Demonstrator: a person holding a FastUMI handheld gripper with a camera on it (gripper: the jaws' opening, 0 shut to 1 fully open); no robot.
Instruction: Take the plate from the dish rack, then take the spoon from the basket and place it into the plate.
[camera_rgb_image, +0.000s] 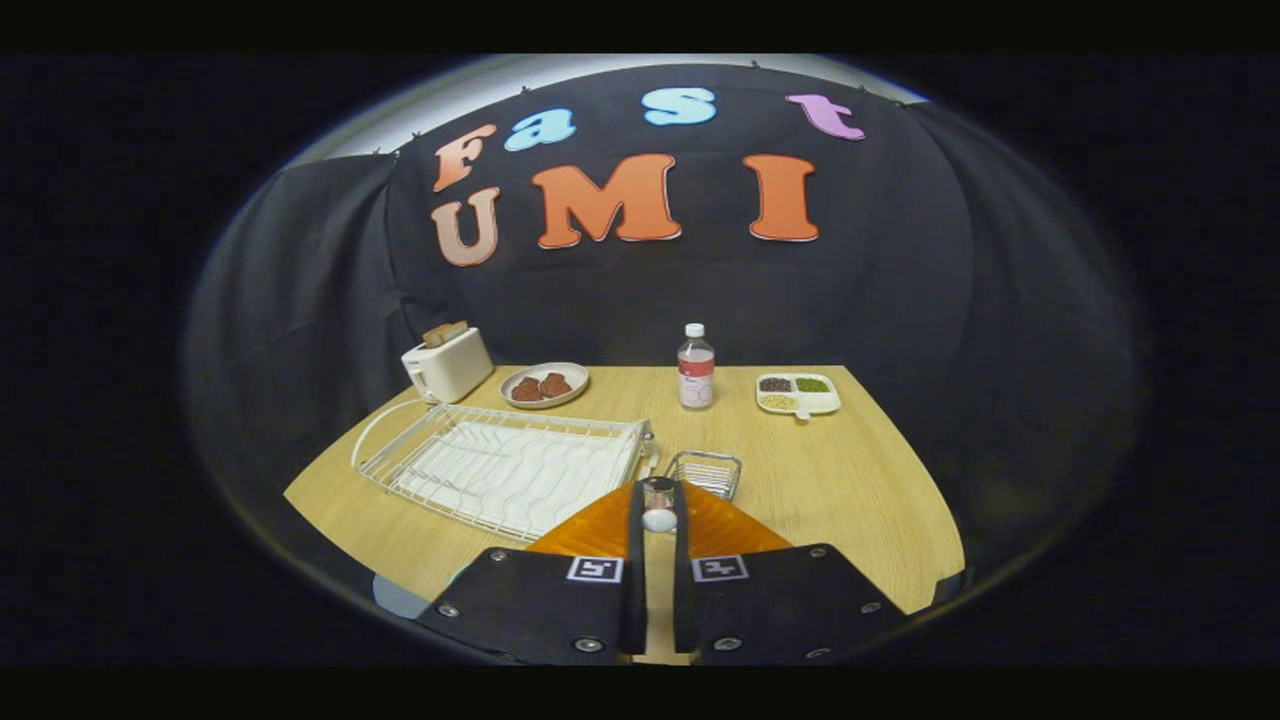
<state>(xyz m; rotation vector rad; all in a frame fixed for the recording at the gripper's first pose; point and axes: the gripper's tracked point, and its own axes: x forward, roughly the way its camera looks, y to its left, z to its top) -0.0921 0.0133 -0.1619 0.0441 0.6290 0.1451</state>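
Gripper nearly closed on white-bowled, copper-handled spoon, above orange faceted plate beside small wire basket. Spoon light, stiff, slick (likely): grip mid-handle. White wire dish rack beyond.

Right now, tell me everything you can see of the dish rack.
The dish rack is white wire, rectangular, with a looped handle at its far left end and a ribbed white tray inside; no dishes stand in it. It lies flat on the wooden table, left of the wire basket and just ahead-left of the gripper, whose fingers are shut on the spoon.
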